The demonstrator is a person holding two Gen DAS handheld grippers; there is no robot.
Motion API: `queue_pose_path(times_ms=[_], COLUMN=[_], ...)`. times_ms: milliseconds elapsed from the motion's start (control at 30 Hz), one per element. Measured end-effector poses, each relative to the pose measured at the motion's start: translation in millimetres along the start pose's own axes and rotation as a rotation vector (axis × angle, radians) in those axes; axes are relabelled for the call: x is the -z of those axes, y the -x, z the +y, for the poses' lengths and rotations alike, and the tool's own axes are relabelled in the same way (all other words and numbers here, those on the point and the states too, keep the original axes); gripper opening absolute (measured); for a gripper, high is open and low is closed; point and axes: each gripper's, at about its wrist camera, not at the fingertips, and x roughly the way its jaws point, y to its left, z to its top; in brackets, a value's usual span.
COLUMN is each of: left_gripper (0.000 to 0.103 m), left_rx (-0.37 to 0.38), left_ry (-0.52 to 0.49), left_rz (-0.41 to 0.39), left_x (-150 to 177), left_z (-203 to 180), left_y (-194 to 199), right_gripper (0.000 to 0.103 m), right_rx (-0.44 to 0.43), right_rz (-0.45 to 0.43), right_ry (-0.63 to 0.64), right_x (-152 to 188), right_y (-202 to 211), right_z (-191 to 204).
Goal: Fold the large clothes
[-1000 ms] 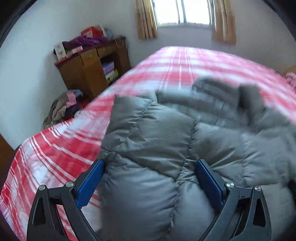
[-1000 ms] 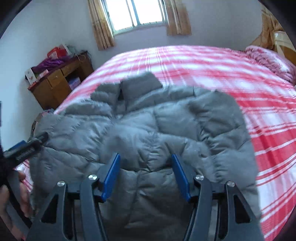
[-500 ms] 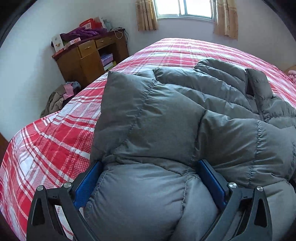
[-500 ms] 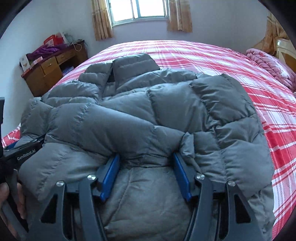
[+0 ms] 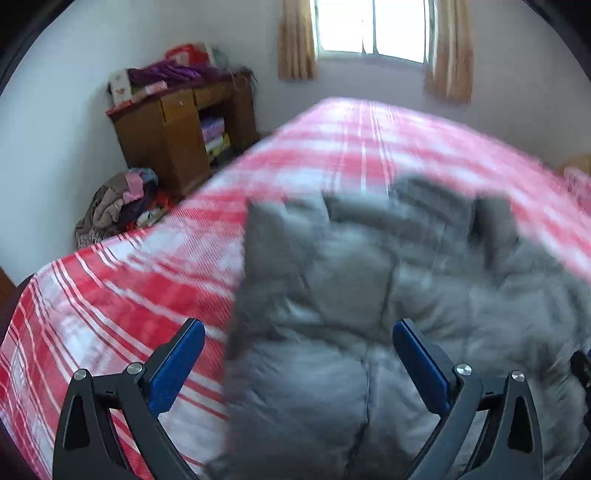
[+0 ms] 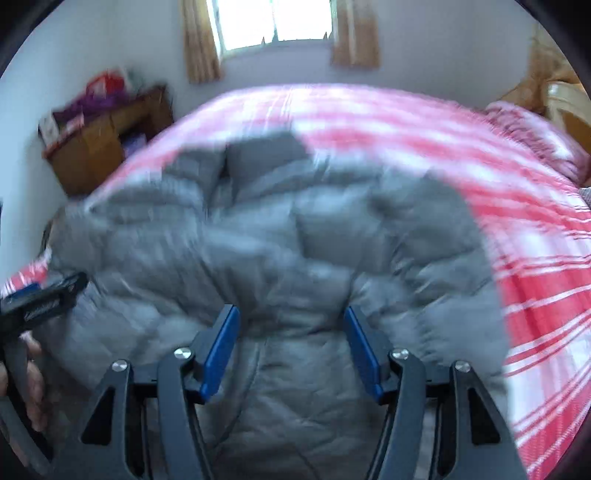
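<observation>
Looking down along both grippers, I see the grey puffer jacket [image 6: 295, 251] spread on the bed [image 6: 535, 288], which I take as my landmark: the jacket lies on the red-and-white checked cover toward the near edge of the bed, its collar end pointing toward the window [image 6: 273, 22] beyond the bed's far end. Both views are smeared by motion, so the quilting seams and the jacket's outline are soft and I cannot make out a zip or cuffs. The right gripper [image 6: 291, 350] has its blue jaws set apart with a puffed fold of the jacket bulging between them; the blur keeps me from telling whether the pads actually pinch the fabric. The left gripper [image 5: 295, 362] has its jaws spread wide; the left jaw sits over bare bed cover beside the jacket's edge, the right one over the jacket, and nothing appears clamped. In the right view the left gripper's black body enters at the picture's left edge, cut off, with part of a hand [image 6: 33, 376] below it. The jacket's near hem runs out of the bottom of both pictures. Left of the bed stands a wooden cabinet [image 5: 177, 133] with cluttered things on top, too blurred to name, and a heap of clothes [image 5: 118, 203] on the floor beside it.
</observation>
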Motion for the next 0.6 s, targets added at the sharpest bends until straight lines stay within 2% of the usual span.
queue_pose_path(times_ms=[67, 133, 267, 400, 600], left_gripper=[0.102, 0.102, 0.102, 0.102, 0.102], left_rx=[0.015, -0.011, -0.103, -0.066, -0.038], left_ry=[0.036, 0.045, -0.049, -0.04, -0.017], left_rz=[0.005, 0.029, 0.108, 0.088, 0.117], left_x=[-13, -20, -7, 16, 22], left_z=[3, -1, -18, -15, -12], left_y=[-2, -17, -58, -71, -78], right_gripper=[0.063, 0.063, 0.063, 0.063, 0.064], right_rx=[-0.016, -0.032, -0.064, -0.068, -0.092], right_rz=[-0.056, -0.068, -0.039, 0.024, 0.041], right_ry=[0.018, 0.044, 0.105, 0.114, 0.105], right_x=[-13, -23, -25, -11, -2], right_y=[14, 12, -20, -54, -65], right_z=[10, 26, 54, 54, 49])
